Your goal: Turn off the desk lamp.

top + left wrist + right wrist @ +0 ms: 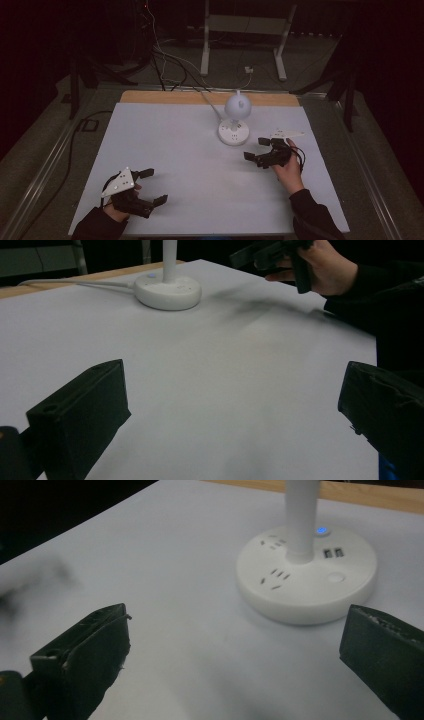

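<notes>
Nearest, at the front edge of the white table sheet (165, 135): left gripper (148, 187) resting low by the person's left hand, jaws standing wide apart, gripping nothing, only bare sheet lying between them in the left gripper view.

Farther in, on the right side: right gripper (256, 148) hovering above the sheet, jaws also spread wide and holding nothing, pointing toward the lamp. Showing again far off in the left gripper view (260, 252), held in the right hand (325, 267).

Just beyond it, near the back middle of the sheet: white desk lamp (235, 117) standing upright, its round base (306, 575) sitting flat on the sheet, close before the right jaws but apart from them, nothing lying between. A small blue light (321, 530) glowing beside the stem; sockets showing on the base top.

Behind: a white cable (212, 105) running from the base over the wooden table edge (165, 96), then grey floor with dark cables and a white frame's legs (242, 45).
</notes>
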